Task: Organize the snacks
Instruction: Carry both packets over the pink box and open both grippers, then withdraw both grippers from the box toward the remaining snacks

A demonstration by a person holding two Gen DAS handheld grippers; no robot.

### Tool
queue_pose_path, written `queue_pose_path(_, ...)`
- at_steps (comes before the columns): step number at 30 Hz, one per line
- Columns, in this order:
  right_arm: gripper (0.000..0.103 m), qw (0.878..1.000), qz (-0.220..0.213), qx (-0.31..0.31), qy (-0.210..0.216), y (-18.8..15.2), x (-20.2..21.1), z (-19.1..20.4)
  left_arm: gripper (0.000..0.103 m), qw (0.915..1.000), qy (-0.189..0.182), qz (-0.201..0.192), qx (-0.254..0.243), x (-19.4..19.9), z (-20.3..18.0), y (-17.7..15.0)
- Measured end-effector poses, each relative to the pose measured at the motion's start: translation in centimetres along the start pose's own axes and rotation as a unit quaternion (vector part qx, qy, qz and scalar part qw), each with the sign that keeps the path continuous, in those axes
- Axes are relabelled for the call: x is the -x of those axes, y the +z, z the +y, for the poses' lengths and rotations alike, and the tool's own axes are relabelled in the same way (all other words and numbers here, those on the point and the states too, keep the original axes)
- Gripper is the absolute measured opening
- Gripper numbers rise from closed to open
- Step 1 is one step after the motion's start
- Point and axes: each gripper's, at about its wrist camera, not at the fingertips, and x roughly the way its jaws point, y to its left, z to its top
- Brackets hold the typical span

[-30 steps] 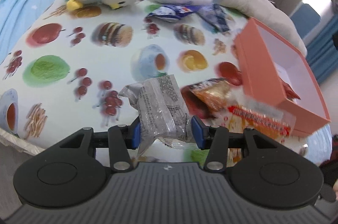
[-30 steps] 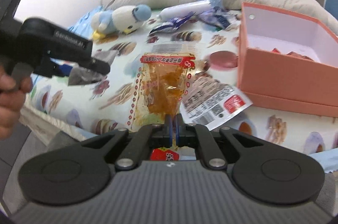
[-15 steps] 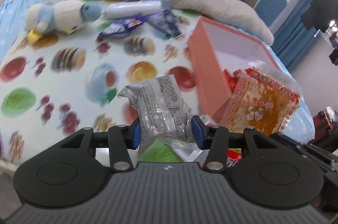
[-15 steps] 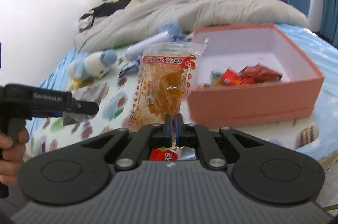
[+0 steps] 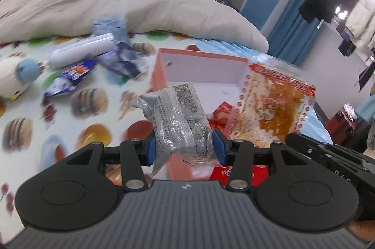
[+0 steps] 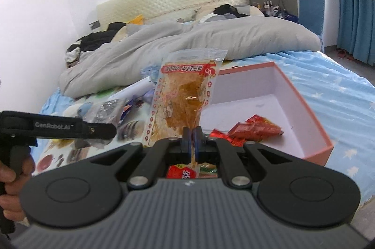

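On the bed (image 5: 35,113), a plush toy (image 5: 16,75) and blue packets (image 5: 70,80) lie at left. The left hand-held gripper (image 5: 184,147) is clamped on a silver packet (image 5: 180,122), held in the air beside the box (image 6: 302,108). The right hand-held gripper (image 6: 192,141) pinches an orange packet (image 6: 185,94) upright over the box's near edge. Red packets (image 6: 255,127) lie inside the box.

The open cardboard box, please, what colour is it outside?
Salmon pink outside, white inside; the right wrist view shows it best.
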Motion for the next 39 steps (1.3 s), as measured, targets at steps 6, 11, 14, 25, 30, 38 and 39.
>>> queue_pose_path(6,0.006,0.999,0.005,-0.039,-0.017,1.3,-3.3,-3.8,0.053,0.9993,-0.024,0.018,-0.022,-5.3,-2.6,2.8)
queue_pose_path(11,0.006,0.998,0.018,-0.056,-0.034,1.8,-6.7,-6.3,0.054,0.9977,-0.036,0.040,-0.041,-9.9,-3.9,4.4)
queue_pose_path(14,0.006,0.997,0.034,-0.062,-0.044,1.8,-8.8,-7.3,0.054,0.9968,-0.036,0.053,-0.047,-12.2,-4.1,4.7)
queue_pose_path(25,0.053,0.993,0.066,-0.062,-0.071,1.0,-11.1,-8.5,0.083,0.9978,-0.032,0.047,-0.035,-14.1,-3.3,5.2)
queue_pose_path(30,0.061,0.996,0.035,-0.059,-0.062,0.9,-9.0,-8.1,0.083,0.9982,-0.034,0.032,-0.036,-12.0,-3.3,5.4)
queue_pose_path(38,0.061,0.998,0.005,-0.054,-0.043,1.0,-4.6,-5.7,0.083,0.9982,-0.035,0.003,-0.048,-5.9,-3.9,4.3)
queue_pose_path(39,0.061,0.998,0.002,-0.052,-0.042,1.0,-4.1,-5.4,0.083,0.9982,-0.034,0.000,-0.049,-5.1,-4.0,4.0)
